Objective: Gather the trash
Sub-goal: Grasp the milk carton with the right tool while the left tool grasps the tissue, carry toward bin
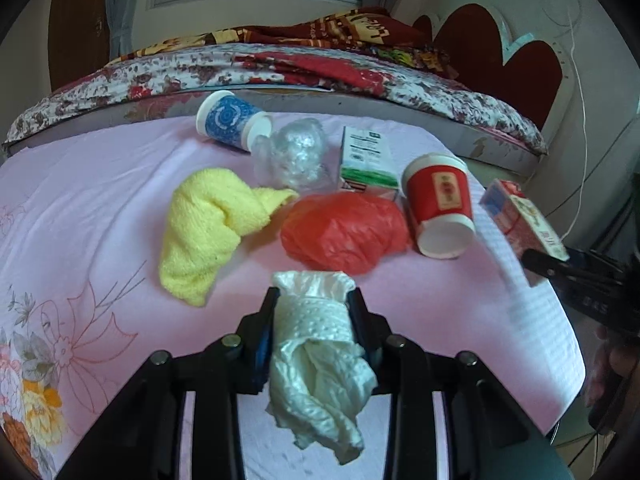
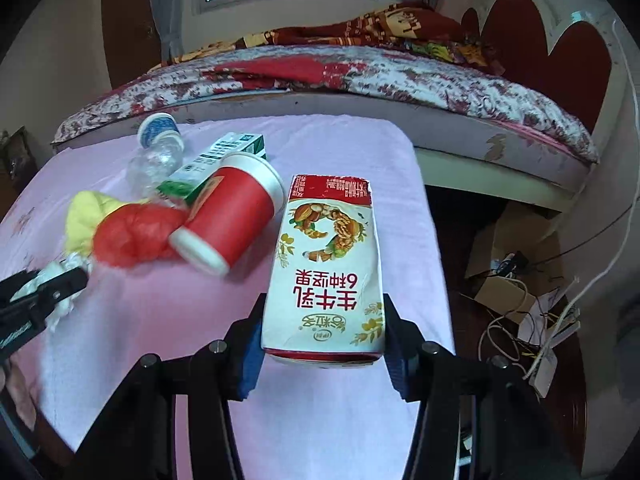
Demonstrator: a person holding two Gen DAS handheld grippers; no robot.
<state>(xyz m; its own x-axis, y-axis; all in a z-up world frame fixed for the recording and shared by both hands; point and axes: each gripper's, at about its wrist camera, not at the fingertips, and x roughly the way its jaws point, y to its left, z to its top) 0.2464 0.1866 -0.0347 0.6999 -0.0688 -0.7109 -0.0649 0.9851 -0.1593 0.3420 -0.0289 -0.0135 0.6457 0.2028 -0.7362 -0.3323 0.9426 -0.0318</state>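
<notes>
My left gripper (image 1: pixel 314 300) is shut on a crumpled white paper towel (image 1: pixel 320 360), lifted just above the pink cloth. My right gripper (image 2: pixel 324 316) is shut on a red-and-white milk carton (image 2: pixel 326 264), its pads pressing both sides; in the left wrist view the carton (image 1: pixel 520 220) shows at the right edge. On the cloth lie a yellow towel (image 1: pixel 208 228), a red plastic bag (image 1: pixel 344 232), a red paper cup (image 1: pixel 440 204) on its side, a green-and-white box (image 1: pixel 366 164), a crushed clear bottle (image 1: pixel 294 156) and a blue paper cup (image 1: pixel 230 120).
The pink cloth (image 1: pixel 100 200) covers a small table in front of a bed (image 1: pixel 280 68) with a floral cover. To the table's right, on the floor, are cardboard pieces (image 2: pixel 508 240) and tangled cables (image 2: pixel 532 332). A hand (image 1: pixel 608 364) shows at the right edge.
</notes>
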